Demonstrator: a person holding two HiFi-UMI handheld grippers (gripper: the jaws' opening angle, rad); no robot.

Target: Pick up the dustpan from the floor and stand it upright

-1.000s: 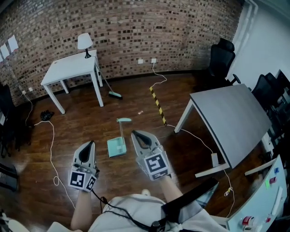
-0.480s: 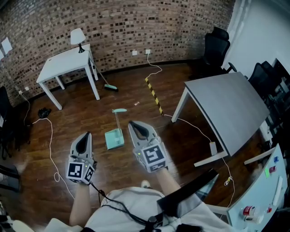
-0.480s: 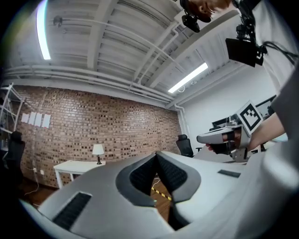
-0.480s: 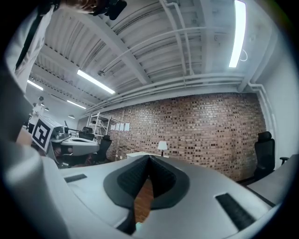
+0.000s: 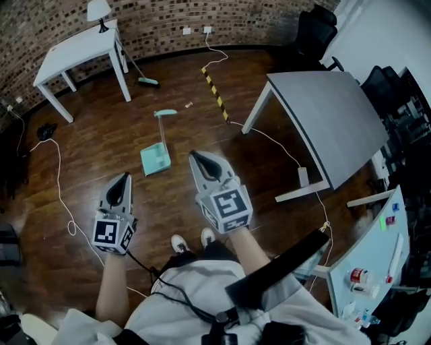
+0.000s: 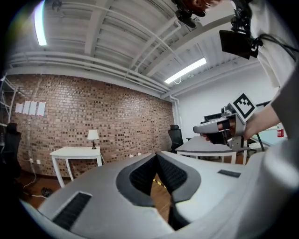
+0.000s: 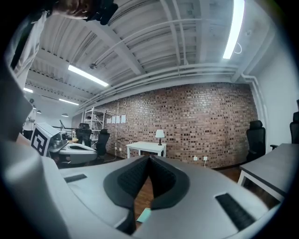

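The teal dustpan [image 5: 155, 159] lies flat on the floor [image 5: 101, 141]. The left claw [image 5: 124, 179] hangs near it, the right claw [image 5: 196, 158] just beside it. Both are pinched together, empty.

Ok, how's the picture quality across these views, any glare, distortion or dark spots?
Head view: fisheye bows the brick wall and grey table edges, corners fall dark, yet the dustpan reads sharp. Left gripper view: the ceiling tube at upper left blows out white, frame rim black. Right gripper view: its light strip glares likewise.
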